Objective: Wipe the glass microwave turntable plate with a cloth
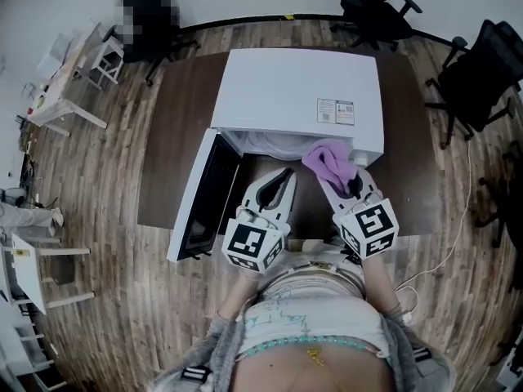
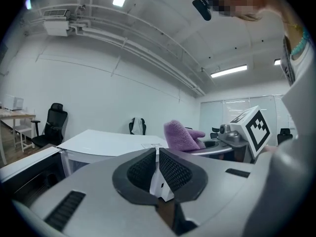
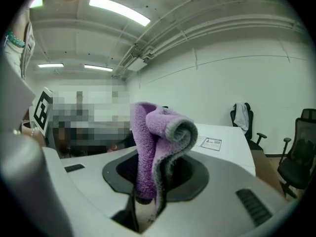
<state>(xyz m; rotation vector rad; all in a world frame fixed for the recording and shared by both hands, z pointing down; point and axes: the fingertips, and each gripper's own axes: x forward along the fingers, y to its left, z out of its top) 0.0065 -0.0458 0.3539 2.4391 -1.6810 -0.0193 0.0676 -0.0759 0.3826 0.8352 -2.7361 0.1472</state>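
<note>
Now left gripper [image 2: 157, 163] jaws together, empty; right gripper [image 3: 148, 191] jaws clamped on purple cloth [image 3: 148, 137], facing open microwave [image 1: 294, 96].

Showing a brown table [image 1: 176, 137] sitting on wood-plank floor [image 1: 122, 317], black office chairs [image 1: 474, 80] standing beyond it, white side tables [image 1: 24, 272] lining the left.

1. Left gripper [image 1: 282, 180] points level, its fingers [image 2: 173, 169] pressed together and empty.
2. Right gripper [image 1: 348, 183], just beside it, tilts slightly downward (fingers clamped on the purple cloth [image 3: 148, 147]).
</note>
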